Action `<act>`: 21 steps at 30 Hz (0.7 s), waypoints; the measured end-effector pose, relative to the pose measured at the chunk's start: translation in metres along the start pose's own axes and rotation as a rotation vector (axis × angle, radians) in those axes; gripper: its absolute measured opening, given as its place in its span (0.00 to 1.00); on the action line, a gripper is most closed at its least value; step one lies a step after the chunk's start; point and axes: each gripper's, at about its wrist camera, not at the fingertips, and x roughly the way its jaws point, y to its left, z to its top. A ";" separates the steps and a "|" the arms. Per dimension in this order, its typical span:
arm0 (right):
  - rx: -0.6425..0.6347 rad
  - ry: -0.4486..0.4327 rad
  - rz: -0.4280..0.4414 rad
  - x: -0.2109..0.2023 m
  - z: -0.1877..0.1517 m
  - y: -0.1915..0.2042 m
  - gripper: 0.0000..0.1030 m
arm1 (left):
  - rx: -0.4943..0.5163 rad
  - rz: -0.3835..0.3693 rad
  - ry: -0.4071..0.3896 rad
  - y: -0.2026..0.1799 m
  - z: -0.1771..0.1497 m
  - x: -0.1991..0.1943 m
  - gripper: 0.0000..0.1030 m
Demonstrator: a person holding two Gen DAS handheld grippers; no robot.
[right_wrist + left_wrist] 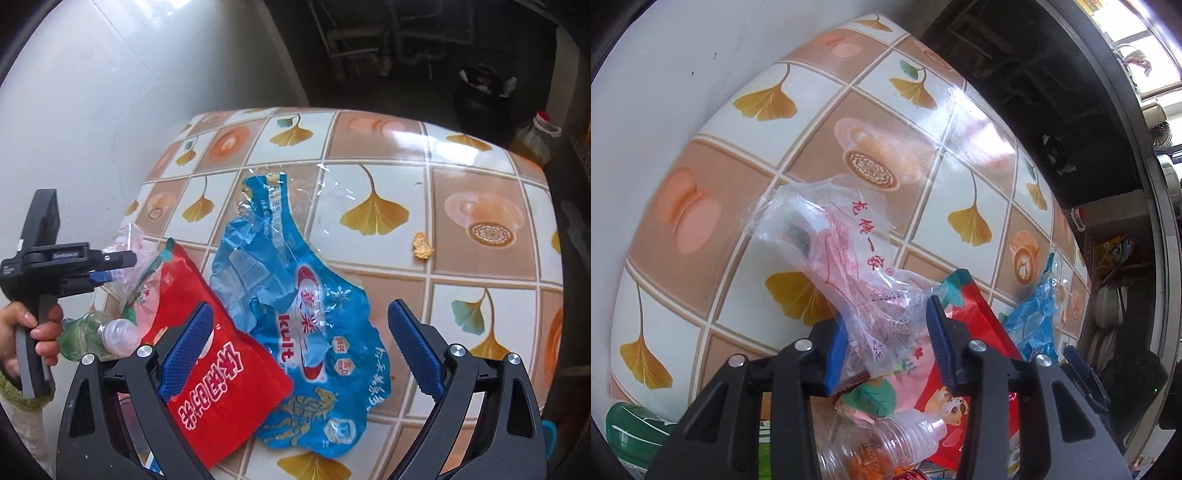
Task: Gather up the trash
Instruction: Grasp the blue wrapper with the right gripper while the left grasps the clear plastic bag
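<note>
The clear bag (846, 254), crinkled thin plastic with red print, runs lengthwise up and away from the left tongs (886, 343), its lower end between the blue ribbed pads (940, 343); the gap is narrowed about it, though whether the pads press it I cannot tell. The right tongs (303, 350) stand wide over the flat blue wrapper (295, 295), whose long axis points away toward the tabletop's (480, 266) far edge. A glossy red packet (221, 369) overlaps the wrapper's left side under the left pad. A clear bottle (110, 332) lies on its side beside the packet. The tabletop is shiny, tile-patterned with ginkgo leaves.
</note>
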 end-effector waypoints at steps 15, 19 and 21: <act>-0.145 -0.018 -0.261 0.034 -0.005 0.032 0.59 | 0.018 -0.101 -0.178 0.004 -0.020 -0.053 0.35; -0.132 -0.012 -0.254 0.029 -0.006 0.032 0.25 | 0.047 -0.145 -0.230 0.001 -0.030 -0.074 0.35; -0.128 -0.008 -0.246 0.029 -0.007 0.032 0.11 | 0.064 -0.178 -0.252 -0.002 -0.038 -0.085 0.35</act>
